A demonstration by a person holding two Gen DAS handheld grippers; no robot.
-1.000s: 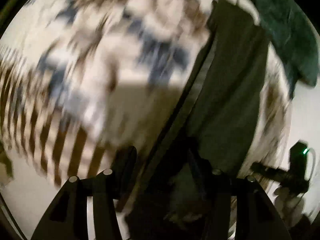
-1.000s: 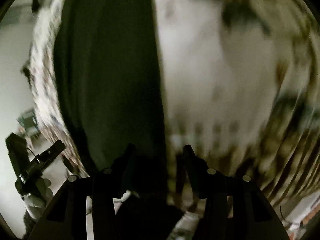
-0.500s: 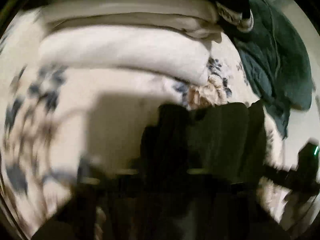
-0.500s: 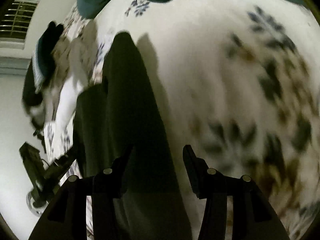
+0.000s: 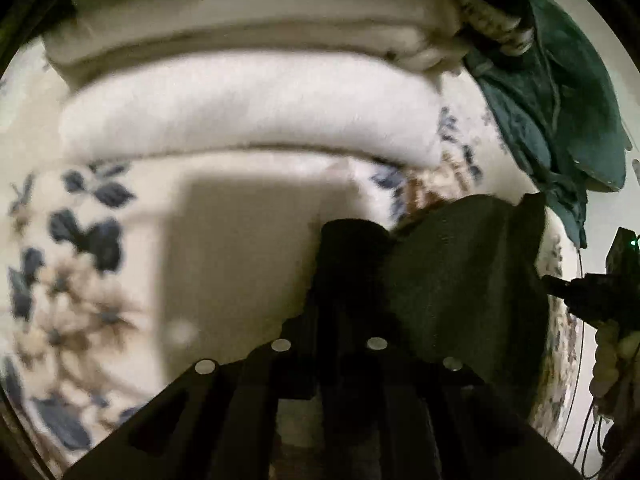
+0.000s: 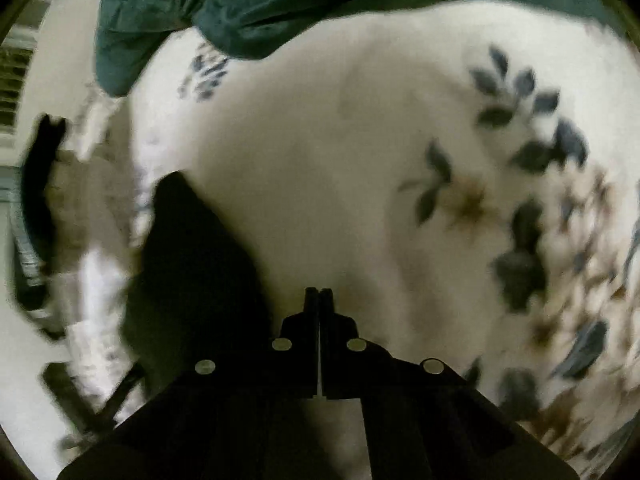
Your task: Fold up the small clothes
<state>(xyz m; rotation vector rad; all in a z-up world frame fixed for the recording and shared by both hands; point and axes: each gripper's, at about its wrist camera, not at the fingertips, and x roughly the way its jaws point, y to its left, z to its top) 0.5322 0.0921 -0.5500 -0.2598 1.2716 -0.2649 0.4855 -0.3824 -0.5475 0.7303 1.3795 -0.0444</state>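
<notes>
Left gripper: I see my fingers pinched together on the dark garment, which drapes over them.
Right gripper: my fingers meet, nothing between them; the garment lies just left of them.
Floral bedspread: under both.
Folded white bedding: beyond.
Teal cloth: farthest.

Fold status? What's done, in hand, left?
Done: folded white pieces look stacked on the floral bedspread. In hand: left gripper seems clamped on the dark garment; right gripper is shut, empty. Left: the green heap looks unfolded.
</notes>
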